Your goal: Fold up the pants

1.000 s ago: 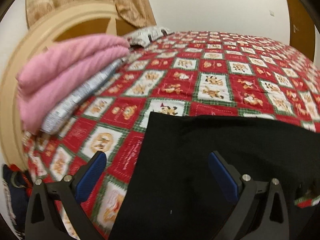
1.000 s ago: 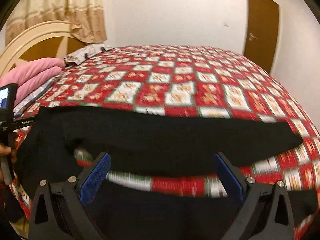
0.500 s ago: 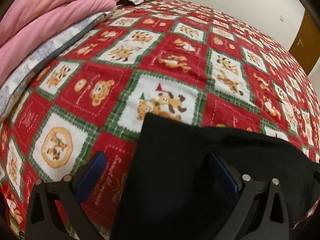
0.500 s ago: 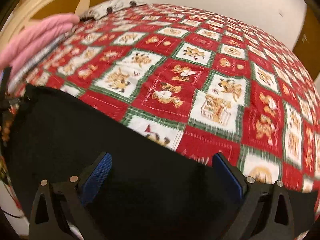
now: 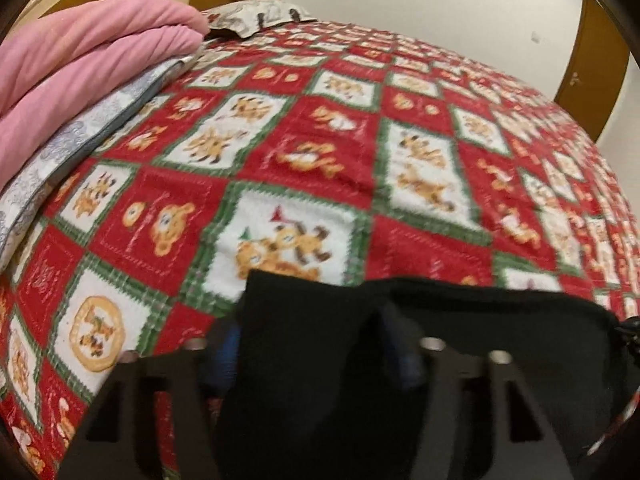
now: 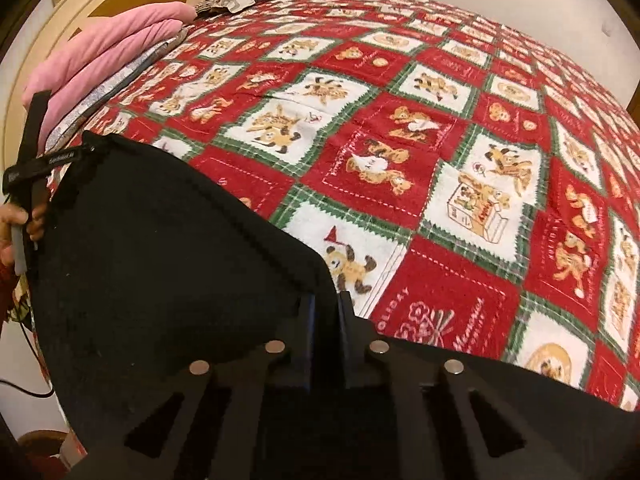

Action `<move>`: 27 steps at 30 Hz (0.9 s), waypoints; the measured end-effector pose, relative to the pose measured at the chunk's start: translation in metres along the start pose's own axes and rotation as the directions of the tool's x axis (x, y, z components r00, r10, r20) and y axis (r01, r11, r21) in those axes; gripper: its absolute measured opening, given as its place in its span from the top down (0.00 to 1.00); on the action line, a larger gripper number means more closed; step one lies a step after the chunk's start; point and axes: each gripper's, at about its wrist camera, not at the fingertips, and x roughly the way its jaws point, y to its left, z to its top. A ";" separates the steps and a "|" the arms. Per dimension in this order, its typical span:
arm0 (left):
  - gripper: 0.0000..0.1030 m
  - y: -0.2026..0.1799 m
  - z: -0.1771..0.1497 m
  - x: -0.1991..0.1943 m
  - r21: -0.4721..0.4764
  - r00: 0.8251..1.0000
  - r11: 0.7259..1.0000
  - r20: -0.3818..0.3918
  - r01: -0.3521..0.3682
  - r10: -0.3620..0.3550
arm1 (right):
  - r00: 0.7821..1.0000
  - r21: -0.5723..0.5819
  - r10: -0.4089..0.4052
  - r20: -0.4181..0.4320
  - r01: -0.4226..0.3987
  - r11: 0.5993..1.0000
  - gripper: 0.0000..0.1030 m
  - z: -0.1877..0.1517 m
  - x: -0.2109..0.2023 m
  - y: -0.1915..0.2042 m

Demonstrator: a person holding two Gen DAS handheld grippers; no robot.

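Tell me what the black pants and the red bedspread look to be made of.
Black pants: soft matte knit, probably cotton or a blend; no sheen, limp drape, light lint specks.
Red bedspread: printed woven cotton, possibly quilted; flat finish with bear patches and dashed stitch-like lines.

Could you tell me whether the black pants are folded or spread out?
Spread out: the black pants lie flat across the bedspread.

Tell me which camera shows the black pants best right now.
The right wrist view: the black fabric pants spread wide there, with one long edge and a corner sharp against the bedspread. The left wrist view shows only a blurred corner.
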 end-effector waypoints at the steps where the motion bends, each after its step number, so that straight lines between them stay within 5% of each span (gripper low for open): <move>1: 0.61 -0.001 0.001 -0.001 -0.009 1.000 1.000 -0.001 0.023 -0.023 | 1.000 -0.007 -0.011 0.006 0.012 1.000 0.91 -0.001 -0.004 0.005; 3: 0.71 -0.005 0.003 -0.010 -0.010 0.999 0.999 0.009 0.038 -0.038 | 0.999 -0.021 -0.032 0.031 0.033 0.999 0.91 -0.001 -0.018 0.013; 11: 0.73 -0.014 -0.001 -0.087 0.067 0.979 0.997 0.195 0.042 -0.054 | 0.975 0.063 -0.031 0.221 0.018 0.998 0.91 -0.019 -0.108 0.024; 17: 0.73 -0.010 -0.036 -0.153 0.135 0.935 0.990 0.342 0.048 -0.092 | 0.947 0.058 0.001 0.321 -0.021 0.998 0.91 -0.078 -0.165 0.059; 22: 0.73 0.007 -0.095 -0.183 0.160 0.897 0.985 0.426 0.057 -0.121 | 0.949 -0.011 -0.003 0.316 0.007 1.000 0.91 -0.146 -0.171 0.103; 25: 0.66 0.017 -0.140 -0.181 0.175 0.881 0.984 0.464 0.017 -0.098 | 0.962 -0.040 -0.022 0.273 0.035 0.999 0.91 -0.184 -0.148 0.123; 27: 0.43 0.022 -0.161 -0.175 0.162 0.885 0.987 0.461 -0.008 -0.069 | 0.973 -0.034 -0.023 0.228 0.032 0.999 0.91 -0.204 -0.124 0.128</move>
